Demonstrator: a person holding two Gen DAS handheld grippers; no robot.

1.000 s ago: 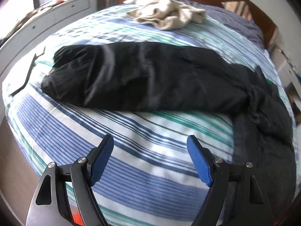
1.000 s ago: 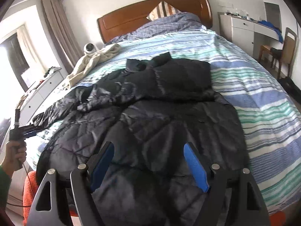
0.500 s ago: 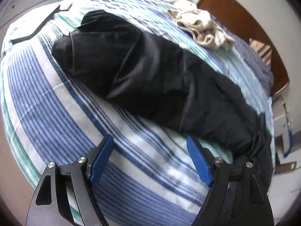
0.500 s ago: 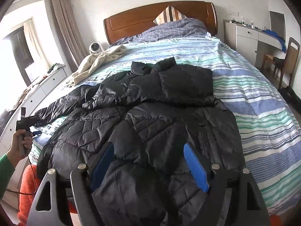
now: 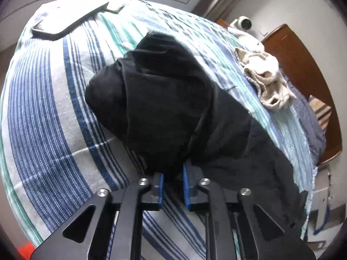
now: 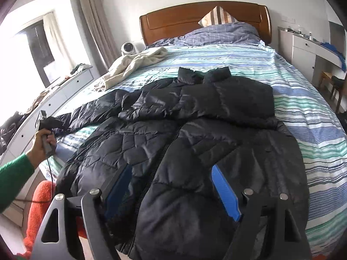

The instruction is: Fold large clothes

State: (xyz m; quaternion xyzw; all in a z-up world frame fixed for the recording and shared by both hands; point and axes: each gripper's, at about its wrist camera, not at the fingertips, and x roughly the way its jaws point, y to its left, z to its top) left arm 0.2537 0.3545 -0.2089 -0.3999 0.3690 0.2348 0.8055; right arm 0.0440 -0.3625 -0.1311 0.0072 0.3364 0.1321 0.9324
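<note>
The black puffer jacket (image 6: 195, 134) lies front-up along the striped bed (image 6: 303, 99), collar toward the headboard (image 6: 203, 19) at the top of the right wrist frame, hem at the bottom edge. Its one sleeve (image 5: 156, 99) runs off sideways to the left of that frame, long axis across the bed, ending near the bed's edge. The left gripper (image 5: 172, 186) is on that sleeve: in its own view the blue pads are drawn close with black cloth bunched between them at lower centre, so it looks to be pinching the sleeve near the cuff. The sleeve stretches away from it toward upper right, back to the body. The right gripper (image 6: 173, 188) hangs spread wide over the hem, gripping nothing. So the left hand is the nearer one; I'd guess the sleeve gets carried rightward over the chest. A cream garment (image 6: 134, 65) lies beyond, well apart.
</note>
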